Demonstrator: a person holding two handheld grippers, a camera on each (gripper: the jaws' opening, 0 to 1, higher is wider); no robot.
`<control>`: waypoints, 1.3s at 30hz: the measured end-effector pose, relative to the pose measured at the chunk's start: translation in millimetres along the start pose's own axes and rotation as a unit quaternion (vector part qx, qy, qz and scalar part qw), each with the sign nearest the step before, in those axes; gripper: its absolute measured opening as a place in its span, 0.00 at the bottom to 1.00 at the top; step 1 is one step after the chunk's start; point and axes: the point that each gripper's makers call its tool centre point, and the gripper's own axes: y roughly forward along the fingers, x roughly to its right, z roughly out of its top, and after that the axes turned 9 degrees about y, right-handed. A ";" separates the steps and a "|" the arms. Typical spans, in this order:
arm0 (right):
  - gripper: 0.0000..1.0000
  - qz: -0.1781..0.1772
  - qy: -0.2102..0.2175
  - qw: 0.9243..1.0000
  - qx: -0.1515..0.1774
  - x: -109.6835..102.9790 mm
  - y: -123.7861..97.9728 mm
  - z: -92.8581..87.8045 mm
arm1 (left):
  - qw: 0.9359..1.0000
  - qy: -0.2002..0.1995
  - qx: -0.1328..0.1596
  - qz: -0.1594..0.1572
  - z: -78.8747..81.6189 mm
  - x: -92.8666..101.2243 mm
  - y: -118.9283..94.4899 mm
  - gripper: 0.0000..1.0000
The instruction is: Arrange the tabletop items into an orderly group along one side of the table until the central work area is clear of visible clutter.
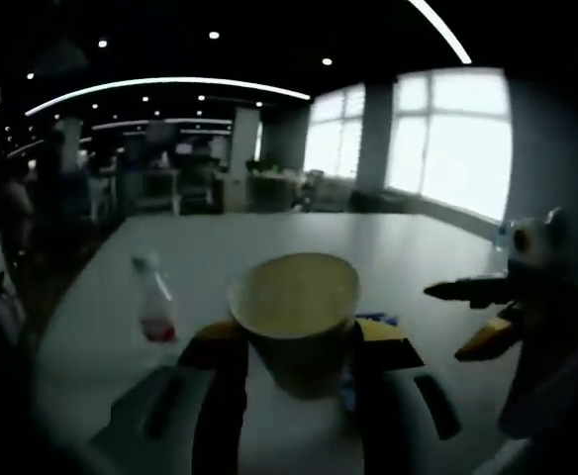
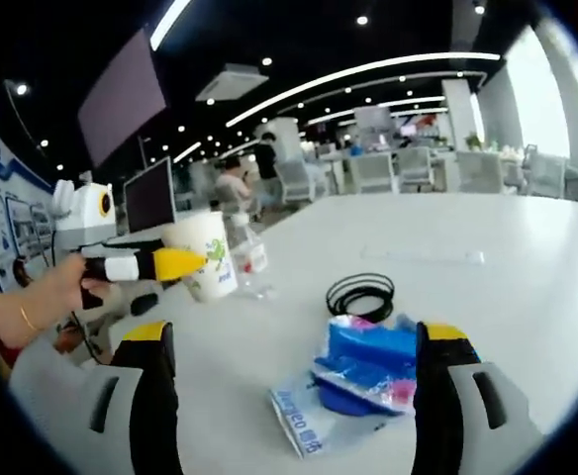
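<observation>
Gripping the paper cup [image 1: 297,327], the left claw [image 1: 299,341] hides its base.

Left gripper view's pretty dim and soft, with the windows [image 1: 454,139] blown out white. Right gripper view's brighter and sharper. Ceiling light strips [image 2: 353,71] bend hard from the fisheye, edges smear.

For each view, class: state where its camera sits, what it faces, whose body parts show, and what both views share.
Left gripper view: rides the left gripper, shut on the white paper cup; faces windows.
Right gripper view: rides the open right gripper, facing the blue plastic packet; a hand shows.
Shared: cup, clear plastic bottle, white table.
</observation>
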 end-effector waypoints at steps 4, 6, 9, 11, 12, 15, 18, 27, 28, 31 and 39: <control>1.00 -0.014 0.020 1.000 -0.016 10.6 -0.3 -13.3 | 1.000 -0.006 -0.006 0.017 -8.0 -11.7 12.4 0.40; 1.00 -0.022 0.015 1.000 -0.013 14.5 -1.5 -12.3 | 1.000 -0.015 -0.009 0.023 -12.7 -16.9 19.3 0.40; 0.99 -0.039 0.013 0.999 -0.015 23.9 -3.0 -12.8 | 0.999 -0.026 -0.012 0.031 -20.4 -23.1 31.0 0.40; 0.99 -0.051 0.014 0.998 -0.018 30.5 -4.1 -15.2 | 0.999 -0.026 -0.017 0.032 -26.2 -25.8 40.3 0.40; 0.99 -0.053 0.014 0.998 -0.019 31.5 -4.3 -16.0 | 0.999 -0.026 -0.018 0.034 -28.1 -26.9 44.0 0.40; 0.99 -0.067 0.010 0.997 -0.030 39.8 -5.2 -21.5 | 0.999 -0.024 -0.022 0.036 -35.2 -31.1 59.4 0.40; 0.99 -0.073 0.011 0.997 -0.036 43.9 -5.3 -24.8 | 0.999 -0.027 -0.021 0.042 -39.6 -36.5 70.4 0.40; 0.99 -0.084 0.025 0.995 -0.042 51.4 -7.1 -29.3 | 0.996 -0.024 -0.026 0.077 -56.0 -62.8 97.1 0.40; 0.99 -0.083 0.025 0.995 -0.040 50.9 -7.2 -28.3 | 0.996 -0.028 -0.026 0.082 -58.0 -66.9 99.6 0.40; 0.99 -0.083 0.027 0.995 -0.041 50.8 -6.7 -28.6 | 0.995 -0.038 -0.025 0.092 -62.6 -73.5 104.3 0.40; 0.99 -0.085 0.027 0.995 -0.049 51.4 -5.6 -33.3 | 0.994 -0.028 -0.013 0.102 -68.6 -76.3 116.6 0.40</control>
